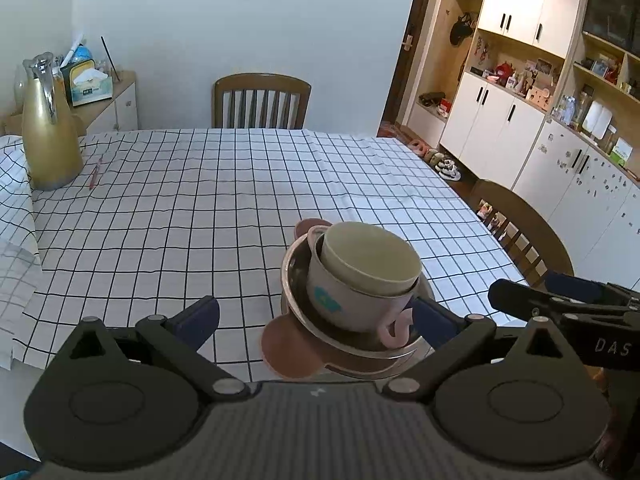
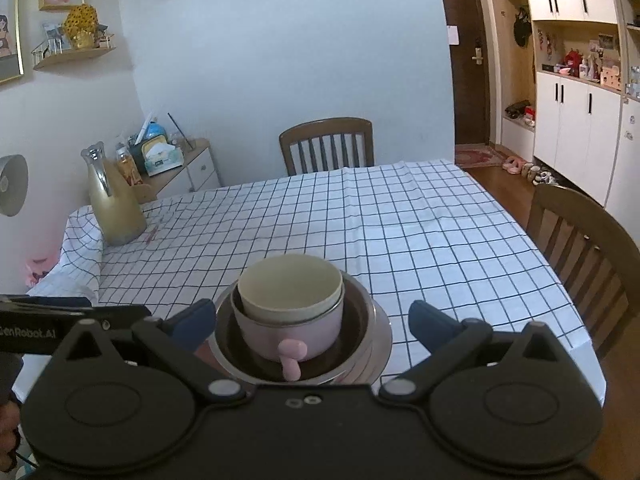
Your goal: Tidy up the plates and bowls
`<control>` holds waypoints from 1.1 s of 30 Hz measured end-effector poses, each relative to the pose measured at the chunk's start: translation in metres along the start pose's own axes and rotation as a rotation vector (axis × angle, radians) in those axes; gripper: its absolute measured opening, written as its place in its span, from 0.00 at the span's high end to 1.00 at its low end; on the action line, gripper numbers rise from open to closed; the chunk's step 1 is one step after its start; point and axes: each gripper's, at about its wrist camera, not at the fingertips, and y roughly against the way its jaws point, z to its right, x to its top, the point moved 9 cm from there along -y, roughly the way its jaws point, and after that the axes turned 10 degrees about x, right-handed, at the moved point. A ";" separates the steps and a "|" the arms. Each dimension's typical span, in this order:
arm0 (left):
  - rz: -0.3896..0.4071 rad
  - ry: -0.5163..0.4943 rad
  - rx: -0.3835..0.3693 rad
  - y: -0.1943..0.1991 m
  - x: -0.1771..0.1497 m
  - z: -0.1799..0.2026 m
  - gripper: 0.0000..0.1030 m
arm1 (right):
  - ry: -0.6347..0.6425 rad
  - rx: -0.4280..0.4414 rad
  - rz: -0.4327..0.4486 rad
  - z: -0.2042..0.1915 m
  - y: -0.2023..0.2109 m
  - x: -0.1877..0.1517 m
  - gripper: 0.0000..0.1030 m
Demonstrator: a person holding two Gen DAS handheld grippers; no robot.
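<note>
Left hand-held gripper [image 1: 316, 320] spread wide, holding nothing; right hand-held gripper [image 2: 312, 322] likewise wide apart and empty. Between the fingers of each: cream bowl [image 2: 290, 286] nested in pink cup [image 2: 294, 330], cup inside steel bowl [image 2: 360, 344], stacked near the bench [image 2: 400, 232] front edge on checked cloth.

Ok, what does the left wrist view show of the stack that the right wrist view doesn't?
Only the left wrist view shows the brown plate under the steel bowl, the blue print on the pink cup, and the right gripper at the side. Only the right wrist view shows the wall shelf and the entrance door. Both show the cream bowl nested in the pink cup, both grippers' jaws open, the gold jug and the checked tablecloth.
</note>
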 end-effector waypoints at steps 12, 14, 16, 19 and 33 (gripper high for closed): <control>0.009 0.027 -0.016 0.006 0.000 0.001 0.00 | -0.007 0.019 0.017 -0.007 0.008 -0.002 0.00; 0.007 0.032 -0.009 0.006 -0.001 -0.001 0.00 | -0.002 0.026 0.028 -0.009 0.011 -0.002 0.00; 0.005 0.035 -0.011 0.006 -0.001 -0.002 0.00 | 0.010 0.022 0.036 -0.011 0.013 -0.001 0.00; -0.001 0.030 -0.013 0.007 -0.003 0.000 0.00 | 0.028 0.014 0.034 -0.014 0.015 -0.002 0.00; -0.010 0.019 -0.038 0.007 -0.005 0.005 0.00 | -0.006 0.010 0.013 -0.011 0.013 -0.003 0.00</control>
